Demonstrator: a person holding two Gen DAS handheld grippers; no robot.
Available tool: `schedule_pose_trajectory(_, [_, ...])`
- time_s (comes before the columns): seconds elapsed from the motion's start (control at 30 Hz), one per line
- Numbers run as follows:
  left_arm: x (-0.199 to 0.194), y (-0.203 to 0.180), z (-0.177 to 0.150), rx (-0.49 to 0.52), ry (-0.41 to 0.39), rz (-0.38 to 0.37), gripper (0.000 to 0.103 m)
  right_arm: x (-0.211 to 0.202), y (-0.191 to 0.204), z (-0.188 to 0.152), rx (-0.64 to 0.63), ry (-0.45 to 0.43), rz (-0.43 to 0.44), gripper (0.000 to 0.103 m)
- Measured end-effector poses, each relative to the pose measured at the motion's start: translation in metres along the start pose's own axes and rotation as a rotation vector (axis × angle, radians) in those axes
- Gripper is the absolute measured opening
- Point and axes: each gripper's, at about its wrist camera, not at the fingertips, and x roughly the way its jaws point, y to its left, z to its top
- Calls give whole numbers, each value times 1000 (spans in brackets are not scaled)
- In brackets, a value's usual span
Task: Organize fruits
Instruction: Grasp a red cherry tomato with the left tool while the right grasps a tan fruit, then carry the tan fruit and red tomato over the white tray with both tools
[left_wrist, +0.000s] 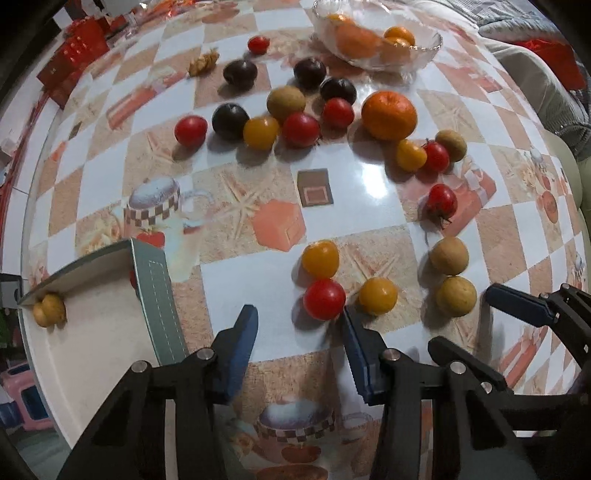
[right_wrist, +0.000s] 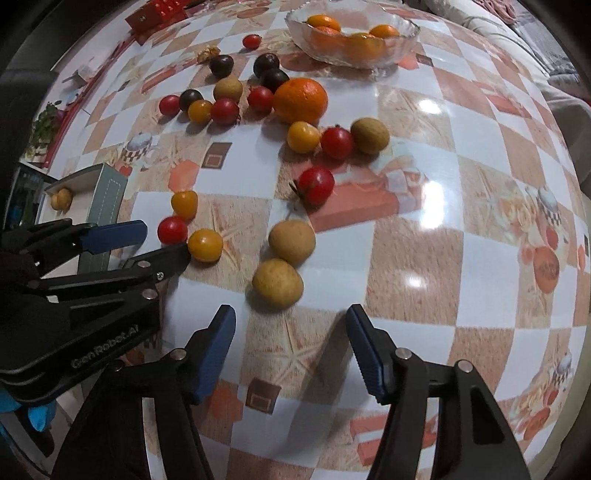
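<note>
My left gripper (left_wrist: 299, 325) gapes, unclenched, beside the round red cherry tomato (left_wrist: 324, 299). My right gripper (right_wrist: 290, 325) is empty too. I fear a pad nudges the tomato and it rolls.

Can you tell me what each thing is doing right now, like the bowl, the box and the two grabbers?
Glass bowl: upright, oranges inside.
Box: open, one tan fruit inside.
Big orange: loose on the table.
Left gripper: fingers apart, gripping nothing, red tomato just ahead.
Right gripper: fingers apart, empty, tan fruit just ahead.
</note>
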Motion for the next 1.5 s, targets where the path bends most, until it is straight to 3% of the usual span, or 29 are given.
schedule_pose_trajectory(0.17, [1, -1, 4, -5, -2, 2, 46, 5, 6, 12, -18, -9, 4, 57])
schedule_pose_trajectory(0.23, [0, -3, 6, -3, -6, 0, 37, 5, 6, 13, -19, -11, 7, 47])
schedule_pose_trajectory(0.3, [-1, -4, 9, 5, -3, 1, 37, 6, 8, 17, -23, -12, 10, 29])
schedule_pose_trajectory(0.4, [-2, -8, 10, 18, -5, -1, 22, 7, 8, 19, -17, -10, 30, 29])
schedule_pose_trajectory(0.97, [-30, 2, -37, -26, -12, -52, 22, -13, -24, -11, 100, 10, 86, 30])
schedule_pose_trajectory(1.23, [-54, -16, -62, 52, -39, -50, 22, -27, -22, -26, 110, 16, 79, 30])
schedule_pose_trajectory(1.5, [-69, -10, -76, 53, -54, -71, 22, -44, -13, -38, 102, 23, 66, 30])
